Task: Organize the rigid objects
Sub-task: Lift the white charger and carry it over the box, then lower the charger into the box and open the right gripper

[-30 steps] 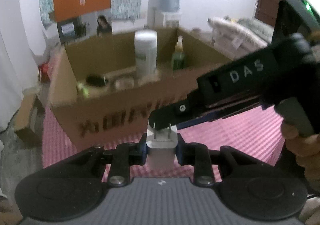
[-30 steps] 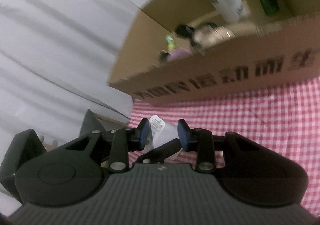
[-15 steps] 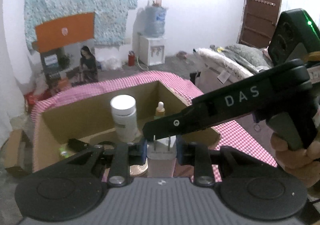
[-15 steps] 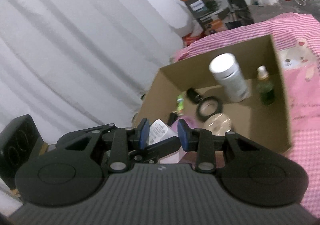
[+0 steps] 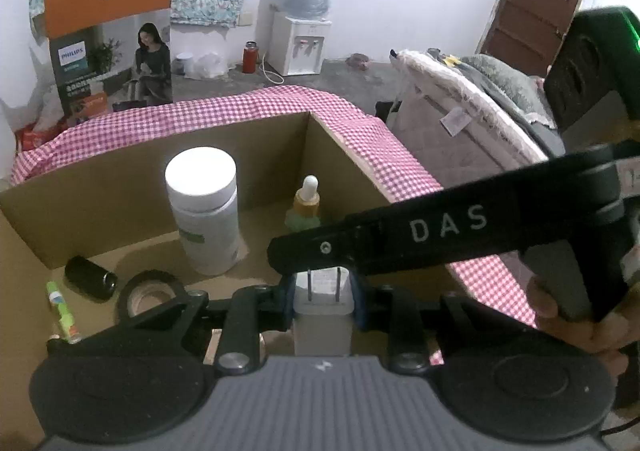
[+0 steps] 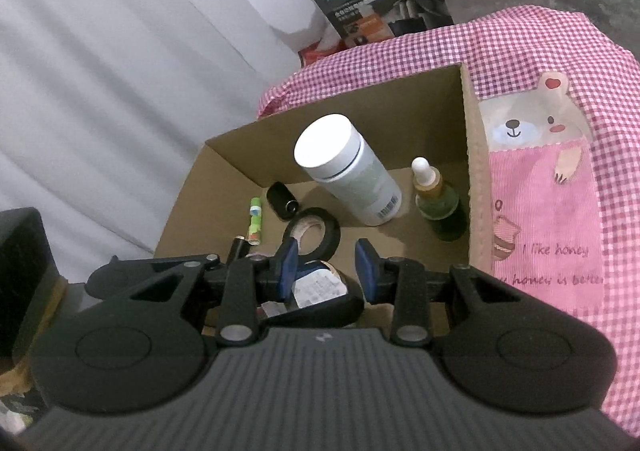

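We record one table under pink gingham cloth (image 6: 520,39); directly on it, our open cardboard box (image 6: 474,179).

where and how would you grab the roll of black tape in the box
Take the tape roll from above, one jaw in its centre hole, the other outside, pinching the ring wall on the side away from the black cylinder. It seems to lie flat on the floor of the box with its hole facing up, so the wall is likely the only graspable part. The white bottle stands close behind.
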